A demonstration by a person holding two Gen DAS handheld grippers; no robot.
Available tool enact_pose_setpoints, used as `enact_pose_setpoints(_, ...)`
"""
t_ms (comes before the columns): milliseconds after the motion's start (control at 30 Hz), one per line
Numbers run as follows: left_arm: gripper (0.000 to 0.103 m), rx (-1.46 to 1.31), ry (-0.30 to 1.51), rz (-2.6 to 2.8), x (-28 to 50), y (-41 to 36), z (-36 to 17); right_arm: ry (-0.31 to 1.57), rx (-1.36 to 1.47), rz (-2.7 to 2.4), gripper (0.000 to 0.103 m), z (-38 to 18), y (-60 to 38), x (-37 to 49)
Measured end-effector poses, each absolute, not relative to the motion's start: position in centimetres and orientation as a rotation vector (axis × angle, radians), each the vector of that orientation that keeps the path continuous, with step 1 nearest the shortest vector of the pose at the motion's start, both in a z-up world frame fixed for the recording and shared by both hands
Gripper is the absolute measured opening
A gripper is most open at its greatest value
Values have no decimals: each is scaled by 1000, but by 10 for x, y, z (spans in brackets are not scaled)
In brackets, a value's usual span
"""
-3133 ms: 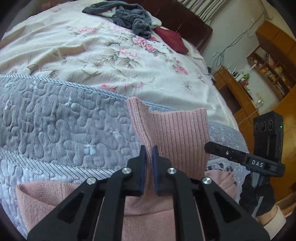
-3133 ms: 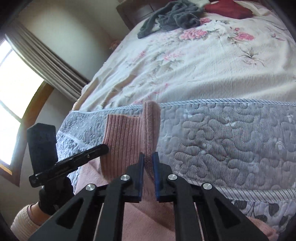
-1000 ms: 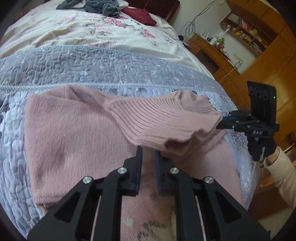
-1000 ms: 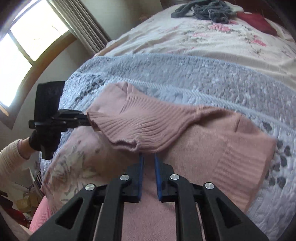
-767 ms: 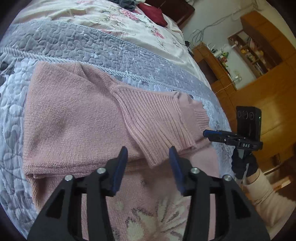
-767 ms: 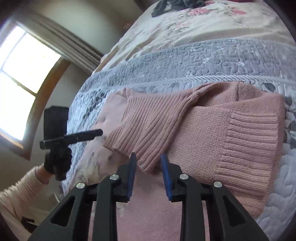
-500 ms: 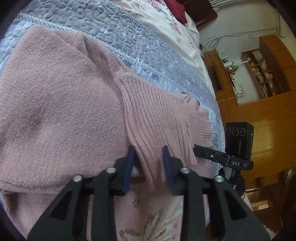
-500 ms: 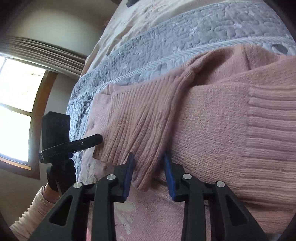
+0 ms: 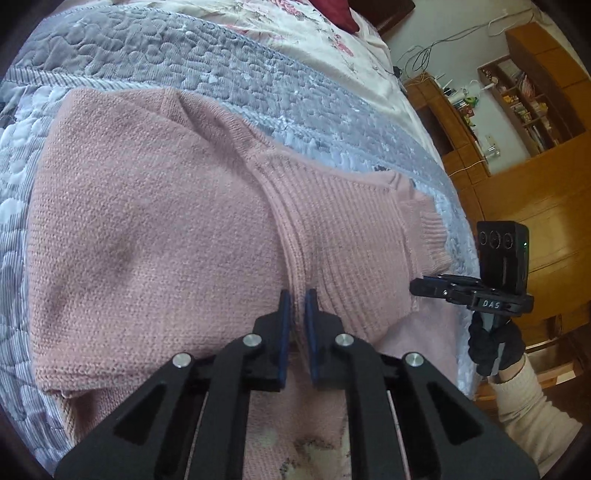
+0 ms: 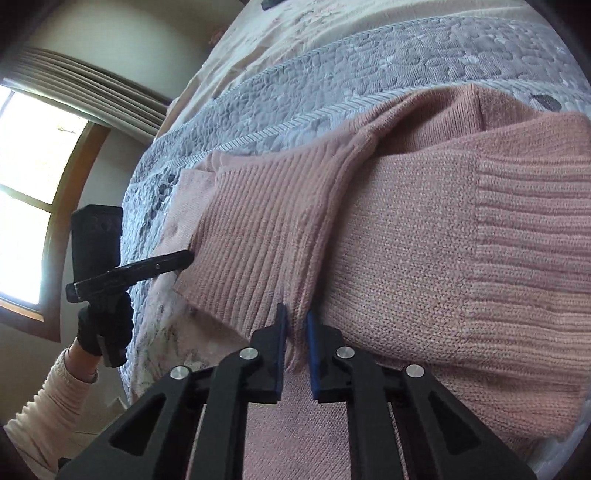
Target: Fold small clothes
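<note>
A pink knit sweater (image 9: 147, 229) lies flat on the grey quilted bedspread (image 9: 207, 55). Its ribbed flap (image 9: 347, 236) is folded over the body. In the left wrist view my left gripper (image 9: 296, 295) is shut on the near edge of that flap, where it meets the plain knit. At the flap's right edge the right gripper (image 9: 417, 286) is seen side-on. The right wrist view shows the right gripper (image 10: 295, 310) shut on the ribbed flap (image 10: 258, 229) at its near edge, with threads of fabric between the blue pads. The left gripper (image 10: 186, 258) touches the flap's left corner.
The floral sheet (image 9: 325, 33) and a dark red cloth (image 9: 343, 14) lie farther up the bed. Wooden shelves and cabinets (image 9: 524, 96) stand right of the bed, and a window (image 10: 26, 155) is on the left. Black-gloved hands (image 10: 107, 325) hold the grippers.
Both grippers laid the ribbed flap down over the sweater, opened, moved in low over its near edge and have now shut on it again.
</note>
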State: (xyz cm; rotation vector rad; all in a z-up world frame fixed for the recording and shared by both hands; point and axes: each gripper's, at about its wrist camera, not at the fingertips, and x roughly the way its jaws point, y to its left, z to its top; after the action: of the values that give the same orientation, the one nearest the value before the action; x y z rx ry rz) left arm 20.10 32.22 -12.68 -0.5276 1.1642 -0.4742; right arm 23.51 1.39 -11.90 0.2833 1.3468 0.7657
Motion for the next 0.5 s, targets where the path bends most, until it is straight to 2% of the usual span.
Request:
enact_pose_setpoints(133, 9, -539, 1126, -456, 199, 323, -135, 1323, 258, 741, 8, -128, 17, 234)
enact_pose_setpoints(233, 12, -497, 1102, -401, 191, 317, -127, 1301, 262, 727, 11, -120, 15, 230)
enact_pose_setpoints(267, 18, -473, 1095, -368, 186, 314, -119, 1288, 273, 718, 19, -113, 9, 226)
enact_pose_setpoints(300, 32, -449, 1087, -335, 178, 313, -111, 1274, 273, 710, 25, -104, 4, 218)
enact_pose_setpoints(333, 40, -429, 1077, -312, 169, 312, -101, 1250, 270, 702, 27, -94, -3, 208)
enact_pose_setpoints(367, 52, -396, 1074, -278, 156, 311, -91, 1225, 268, 690, 29, -83, -11, 195)
enact_pose_setpoints(500, 57, -324, 1046, -221, 87, 314, -60, 1198, 254, 628, 35, -55, -48, 129)
